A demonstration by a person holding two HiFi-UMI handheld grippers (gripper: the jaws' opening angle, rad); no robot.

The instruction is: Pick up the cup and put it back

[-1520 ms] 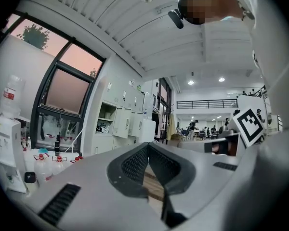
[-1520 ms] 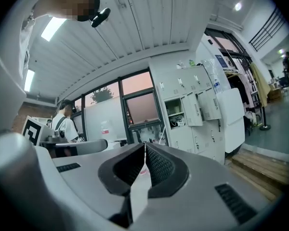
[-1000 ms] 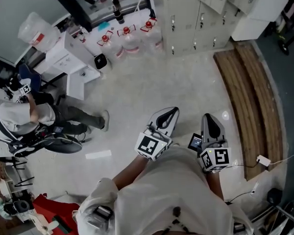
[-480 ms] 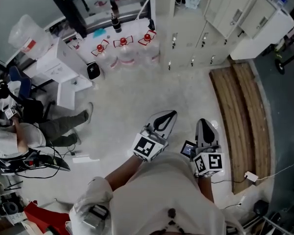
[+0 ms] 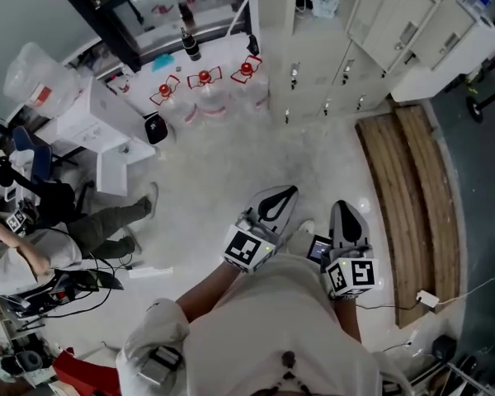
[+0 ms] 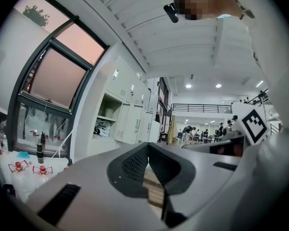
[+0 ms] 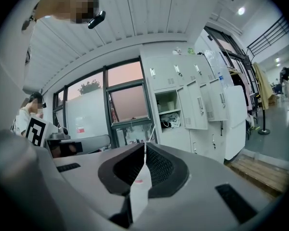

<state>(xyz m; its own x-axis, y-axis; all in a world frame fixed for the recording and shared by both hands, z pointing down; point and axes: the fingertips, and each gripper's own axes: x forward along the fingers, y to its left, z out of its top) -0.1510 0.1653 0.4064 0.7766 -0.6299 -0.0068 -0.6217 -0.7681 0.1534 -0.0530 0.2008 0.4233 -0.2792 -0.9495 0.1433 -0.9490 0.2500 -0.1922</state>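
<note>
Head view: the left gripper (image 5: 282,198) and the right gripper (image 5: 346,213) are side by side above the pale floor (image 5: 231,172), pointing toward the lockers (image 5: 330,81).

Left gripper view: the jaws are closed together with nothing between them.

Right gripper view: the jaws are closed together and empty.

The cup appears in no view.

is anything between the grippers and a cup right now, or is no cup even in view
No cup shows in any view, so no blockage can be judged. The left gripper and right gripper are both shut and empty, over open floor, with water jugs and lockers beyond.
</note>
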